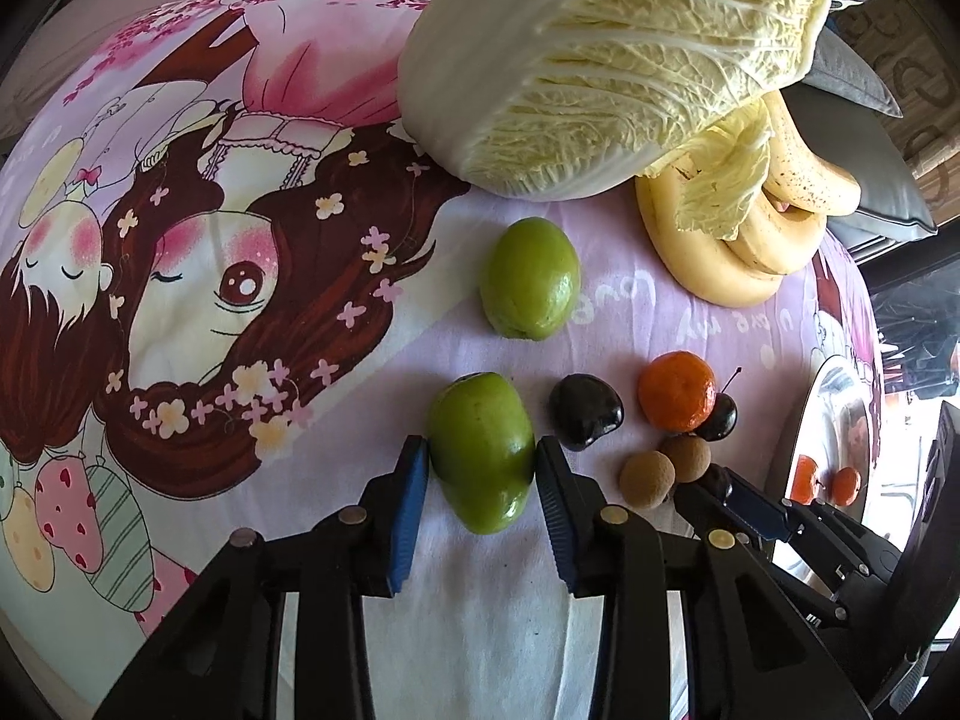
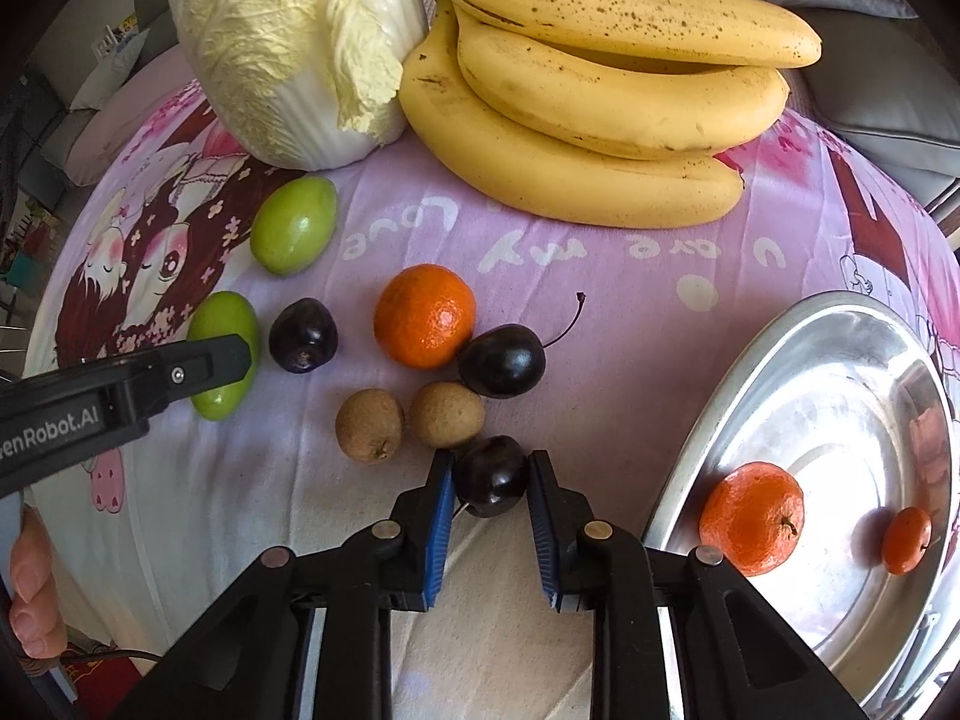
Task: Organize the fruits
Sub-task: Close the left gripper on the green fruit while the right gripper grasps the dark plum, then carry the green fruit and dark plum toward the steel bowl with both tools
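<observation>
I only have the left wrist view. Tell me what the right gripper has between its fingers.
Observer: The right gripper is shut on a dark cherry.
Operator: Report what's on the metal tray; I see only its edge.
Observer: Two orange fruits sit on the metal tray: a large tangerine and a small tangerine.
Operator: Count the bananas for me.
Observer: Three bananas lie stacked beside the cabbage.
</observation>
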Demonstrator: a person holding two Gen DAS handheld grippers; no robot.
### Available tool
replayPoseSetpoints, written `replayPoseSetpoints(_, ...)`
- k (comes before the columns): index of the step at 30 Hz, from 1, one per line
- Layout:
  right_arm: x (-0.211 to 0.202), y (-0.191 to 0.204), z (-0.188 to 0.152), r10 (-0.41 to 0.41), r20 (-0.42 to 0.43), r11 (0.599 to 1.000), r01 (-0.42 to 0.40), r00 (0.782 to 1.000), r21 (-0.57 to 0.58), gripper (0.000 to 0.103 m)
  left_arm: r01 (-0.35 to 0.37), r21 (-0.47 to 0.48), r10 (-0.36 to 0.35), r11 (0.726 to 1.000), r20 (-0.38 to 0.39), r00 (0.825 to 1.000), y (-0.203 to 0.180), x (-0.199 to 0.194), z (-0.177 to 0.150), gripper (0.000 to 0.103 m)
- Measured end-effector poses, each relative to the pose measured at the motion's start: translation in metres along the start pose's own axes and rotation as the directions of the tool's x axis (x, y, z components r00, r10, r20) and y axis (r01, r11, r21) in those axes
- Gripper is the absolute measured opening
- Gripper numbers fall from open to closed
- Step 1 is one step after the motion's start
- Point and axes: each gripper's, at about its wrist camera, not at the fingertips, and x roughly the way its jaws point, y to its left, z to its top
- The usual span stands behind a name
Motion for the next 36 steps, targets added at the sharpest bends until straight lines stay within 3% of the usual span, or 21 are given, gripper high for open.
replayPoseSetpoints(11, -0.015, -0.008, -0.017, 0.041, 0.083, 0.994, -0.049, 0.996, 0.099, 0.025, 0.001, -0.018, -0.001, 1.000, -0.003, 1.000, -0.007, 0.002, -0.021, 0.038)
replayPoseSetpoints(22, -0.041, -0.012, -0.021, 0.057, 0.161, 0.992, -0.074, 0.985, 0.102, 0.025, 0.010, -0.032, -0.010, 0.999, 0.015, 1.000, -0.008, -0.015, -0.047, 0.038)
replayPoseSetpoints(36, -0.046, -0.011, -0.021, 0.103, 0.167, 0.991, -0.116, 0.980, 0.071, 0.025, 0.020, -0.038, -0.020, 0.999, 0.012, 1.000, -0.020, -0.020, -0.059, 0.038)
